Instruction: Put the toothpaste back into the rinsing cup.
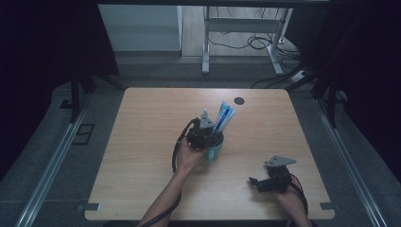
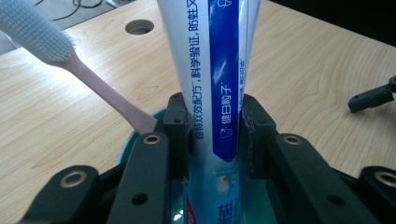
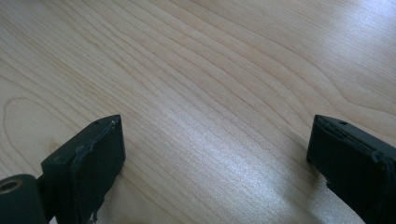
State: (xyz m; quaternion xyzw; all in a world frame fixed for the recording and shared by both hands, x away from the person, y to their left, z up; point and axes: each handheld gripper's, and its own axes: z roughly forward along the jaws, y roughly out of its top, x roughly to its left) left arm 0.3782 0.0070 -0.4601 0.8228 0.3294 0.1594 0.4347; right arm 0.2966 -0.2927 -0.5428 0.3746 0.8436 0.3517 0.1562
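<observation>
We count one cup (image 1: 215,150) near the worktop's (image 1: 142,142) middle, holding one tube (image 2: 219,84) and one toothbrush (image 2: 70,60). Our left gripper (image 2: 215,130) clamps the tube; our right gripper (image 3: 215,154) rests wide open and empty near the front right corner.

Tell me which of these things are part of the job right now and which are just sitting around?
Part of the job:
- toothpaste tube, clamped between the left gripper pads
- teal cup it stands in
- pink toothbrush, leaning in the same cup

Just there:
- right gripper, open over bare wooden table
- cable hole in the tabletop
- desk frame and cables behind
</observation>
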